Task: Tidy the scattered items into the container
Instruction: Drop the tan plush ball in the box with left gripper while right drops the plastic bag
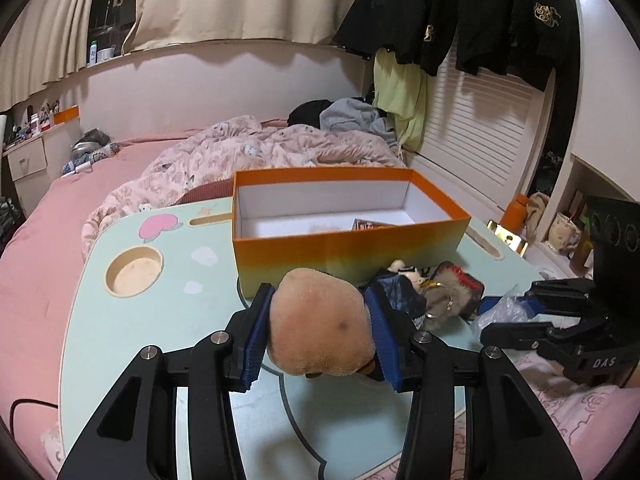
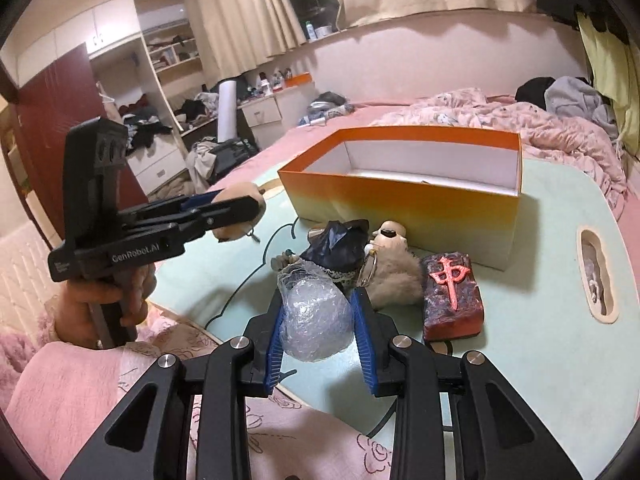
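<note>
My left gripper (image 1: pixel 318 300) is shut on a tan plush toy (image 1: pixel 320 324), held above the pale green lap table (image 1: pixel 168 320) in front of the orange box (image 1: pixel 352 248). The same left gripper (image 2: pixel 240 212) shows at the left in the right wrist view, a hand around its handle. My right gripper (image 2: pixel 318 300) is shut on a clear bubble-wrap ball (image 2: pixel 314 320). Beyond it lie a dark blue doll (image 2: pixel 340 246), a furry keychain (image 2: pixel 394 276) and a red mahjong-tile block (image 2: pixel 454 292). The right gripper (image 1: pixel 516 312) appears at the right of the left wrist view.
The orange box (image 2: pixel 404 204) is open, white inside, with a small card on its floor. The table has a round cup recess (image 1: pixel 134 270) and a slot (image 2: pixel 596 276). A pink bed with a crumpled quilt (image 1: pixel 240 160) surrounds the table. Dark clothes (image 1: pixel 480 12) hang at right.
</note>
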Available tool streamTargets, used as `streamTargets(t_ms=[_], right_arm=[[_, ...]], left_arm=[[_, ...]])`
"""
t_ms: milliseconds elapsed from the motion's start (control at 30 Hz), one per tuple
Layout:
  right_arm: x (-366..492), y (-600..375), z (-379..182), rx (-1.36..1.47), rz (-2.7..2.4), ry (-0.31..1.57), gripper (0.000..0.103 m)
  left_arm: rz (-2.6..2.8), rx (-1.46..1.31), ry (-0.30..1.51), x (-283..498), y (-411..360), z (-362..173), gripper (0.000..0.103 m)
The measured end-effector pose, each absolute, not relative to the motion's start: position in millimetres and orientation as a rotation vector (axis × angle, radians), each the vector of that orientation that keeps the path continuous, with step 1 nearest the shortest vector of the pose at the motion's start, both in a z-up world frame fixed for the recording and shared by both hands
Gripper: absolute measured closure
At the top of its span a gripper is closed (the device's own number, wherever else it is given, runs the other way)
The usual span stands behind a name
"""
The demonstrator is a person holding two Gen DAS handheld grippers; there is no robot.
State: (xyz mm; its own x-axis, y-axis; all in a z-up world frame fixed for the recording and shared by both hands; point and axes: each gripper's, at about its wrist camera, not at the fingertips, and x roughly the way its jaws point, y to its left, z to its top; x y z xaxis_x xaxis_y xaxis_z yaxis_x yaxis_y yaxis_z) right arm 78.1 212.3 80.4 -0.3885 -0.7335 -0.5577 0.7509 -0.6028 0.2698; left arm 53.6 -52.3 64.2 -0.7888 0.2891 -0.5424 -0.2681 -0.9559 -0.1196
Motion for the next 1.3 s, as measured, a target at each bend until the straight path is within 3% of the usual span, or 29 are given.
streamTargets(t_ms=[233,600,633,667,700,767,1033,1200,1267,1300], right_arm=[[49.1,218.9,107.0,0.801,-2.112,-0.065,0.073],[-47.3,197.6,130.8,0.811,-2.326,-0.036,0.072],[-56.4,193.6,129.3,0.827,-2.332,-0.027,0.070],[-62.6,190.7,128.3,0.835,-2.342,-0.020,0.059],[-69.6,186.8,127.1,0.839,-2.353,-0.014,0.040],[-78.0,185.2,126.6,0.834,-2.372,-0.029,0.028],[-48.7,204.1,136.2,0.777,-2.361,-0.094,0.026],[-10.6,208.7,132.9,0.807,-2.368,0.025,0.024],[7.3,210.7,125.8,0.820,-2.358,0.077,0.023],[18.4,212.7,119.4,0.824,-2.351,0.108,0.021]], left_arm=[[2.730,-0.777,-0.036,36.4,-43.6,78.2,0.055],[2.716,-0.788,-0.082,-46.1,-28.9,99.3,0.055],[2.712,-0.798,-0.082,-56.1,-27.8,99.1,0.053],[2.716,-0.804,-0.085,-65.0,-26.8,98.4,0.051],[2.734,-0.814,-0.091,-73.4,-26.2,97.4,0.046],[2.773,-0.838,-0.107,-84.3,-26.5,95.8,0.042],[2.766,-0.805,-0.061,-62.1,-24.1,94.9,0.041],[2.745,-0.860,-0.006,-32.4,-25.3,89.6,0.041],[2.724,-0.878,-0.013,-15.2,-27.3,84.4,0.037],[2.719,-0.887,-0.010,-5.3,-28.6,80.5,0.027]])
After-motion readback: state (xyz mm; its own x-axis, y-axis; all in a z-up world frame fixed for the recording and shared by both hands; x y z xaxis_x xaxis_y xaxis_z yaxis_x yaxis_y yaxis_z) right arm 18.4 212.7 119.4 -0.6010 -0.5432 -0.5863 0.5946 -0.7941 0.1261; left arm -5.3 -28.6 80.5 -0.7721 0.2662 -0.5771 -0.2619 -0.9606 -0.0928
